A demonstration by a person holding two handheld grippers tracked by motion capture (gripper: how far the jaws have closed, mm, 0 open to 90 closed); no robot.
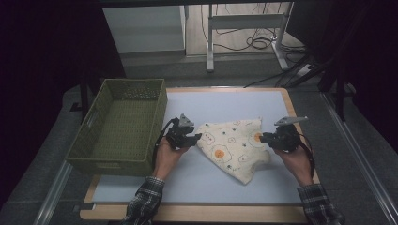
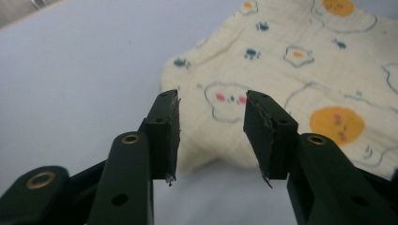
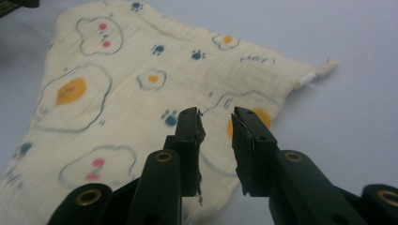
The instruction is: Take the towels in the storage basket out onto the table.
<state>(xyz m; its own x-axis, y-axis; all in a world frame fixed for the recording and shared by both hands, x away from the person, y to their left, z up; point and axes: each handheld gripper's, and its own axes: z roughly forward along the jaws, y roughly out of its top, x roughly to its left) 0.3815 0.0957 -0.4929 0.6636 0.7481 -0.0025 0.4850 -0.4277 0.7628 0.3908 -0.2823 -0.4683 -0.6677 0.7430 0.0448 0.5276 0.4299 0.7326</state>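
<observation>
Black fingers of the left gripper [image 2: 211, 136] stand parted with nothing between them, just off the cream printed cloth's [image 1: 234, 143] left edge. The right gripper [image 3: 216, 150] hangs likewise open over its right corner. That cloth lies flat mid-bench [image 1: 141, 187], right of the green basket [image 1: 94, 145].

Tabletop [image 1: 225, 98]: pale blue-white sheet with a light wooden border, seen from above.
Cloth [image 1: 234, 143]: cream, printed with fried eggs, paw prints and clouds; lies flat on the tabletop right of centre, one corner pointing toward the near edge.
Basket [image 1: 101, 159]: green woven plastic, rectangular, resting at the tabletop's left side and overhanging its left edge.
</observation>
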